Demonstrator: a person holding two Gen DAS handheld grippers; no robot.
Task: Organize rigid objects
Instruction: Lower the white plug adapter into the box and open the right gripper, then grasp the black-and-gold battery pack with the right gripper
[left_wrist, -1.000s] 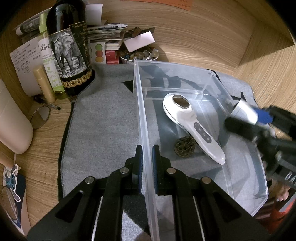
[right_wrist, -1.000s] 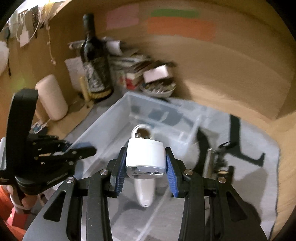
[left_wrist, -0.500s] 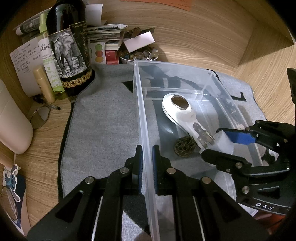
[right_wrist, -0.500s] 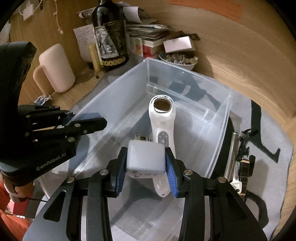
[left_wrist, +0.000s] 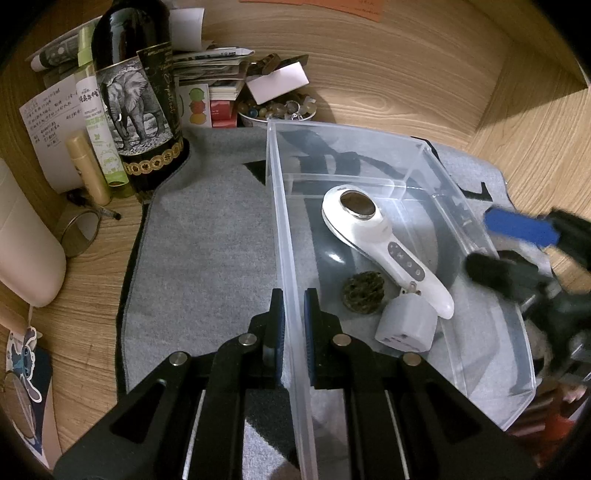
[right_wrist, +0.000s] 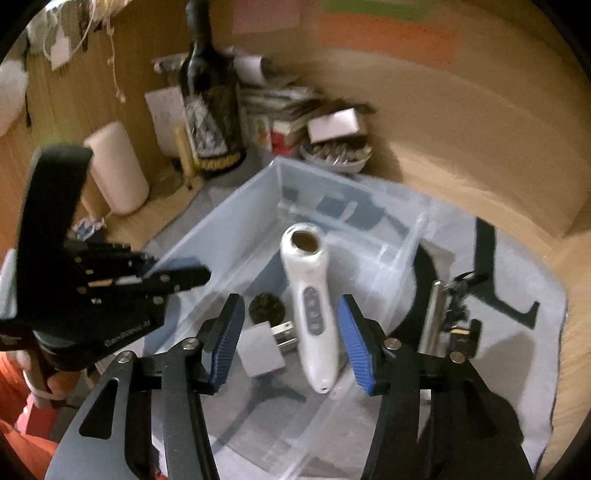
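A: What does my left camera give that the right one can't?

B: The left gripper (left_wrist: 293, 314) itself: its jaws are clamped on the near wall of the clear bin (left_wrist: 284, 229), one pad outside, one inside. I also read the elephant label on the bottle (left_wrist: 138, 99) there. The right view is blurred.

A: And the right camera?

B: It shows the right gripper (right_wrist: 291, 339) from behind, with its blue pads spread wide and nothing between them. The jaws have just been opening. It also shows a metal piece with keys (right_wrist: 448, 317) lying on the mat (right_wrist: 517, 332) outside the bin's far wall, which my left view barely catches.

A: Count the bin for me.

B: Three things: one white handheld device (left_wrist: 384, 243), one dark round ball (left_wrist: 364, 291), one grey plug adapter (left_wrist: 406, 325).

A: Where's the adapter relative to my right gripper?

B: It lies on the bin floor, below and ahead of the left pad, free of both pads. Its prongs point at the device's handle, and the ball sits just beyond it.
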